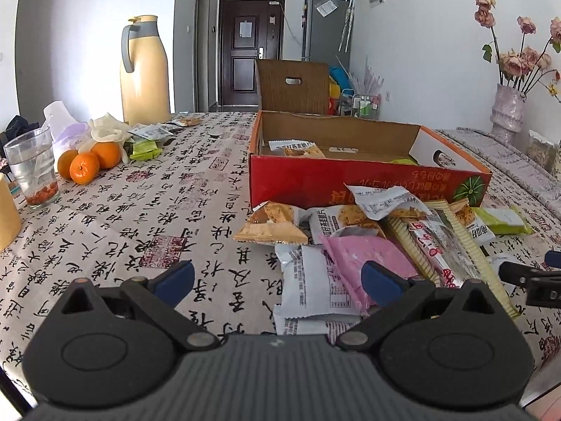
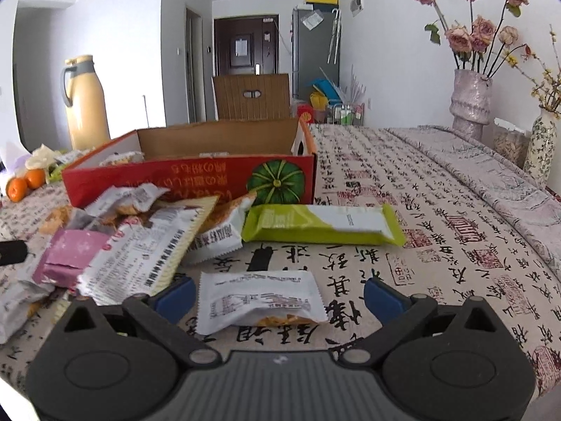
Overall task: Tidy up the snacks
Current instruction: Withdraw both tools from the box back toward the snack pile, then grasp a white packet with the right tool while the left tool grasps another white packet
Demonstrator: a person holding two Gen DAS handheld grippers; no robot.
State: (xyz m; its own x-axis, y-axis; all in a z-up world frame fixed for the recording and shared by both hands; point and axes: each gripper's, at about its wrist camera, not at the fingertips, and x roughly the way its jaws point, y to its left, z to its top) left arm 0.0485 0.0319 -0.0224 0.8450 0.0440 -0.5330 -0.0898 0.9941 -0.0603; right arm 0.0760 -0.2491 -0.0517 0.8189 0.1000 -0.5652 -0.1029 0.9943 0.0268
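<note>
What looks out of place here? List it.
The snack packets lie in a jumbled, overlapping heap on the tablecloth in front of the red box, which holds only a few. One white packet lies apart, between the open right gripper fingers.

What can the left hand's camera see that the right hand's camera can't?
Only the left wrist view shows the clear drinking glass and the triangular brown snack packet. Only the right wrist view shows the small floral vase and the white snack packet lying between the open right gripper fingers. Both show the red cardboard box, yellow thermos jug, oranges, pink packet and long green wrapper. The left gripper is open too.
</note>
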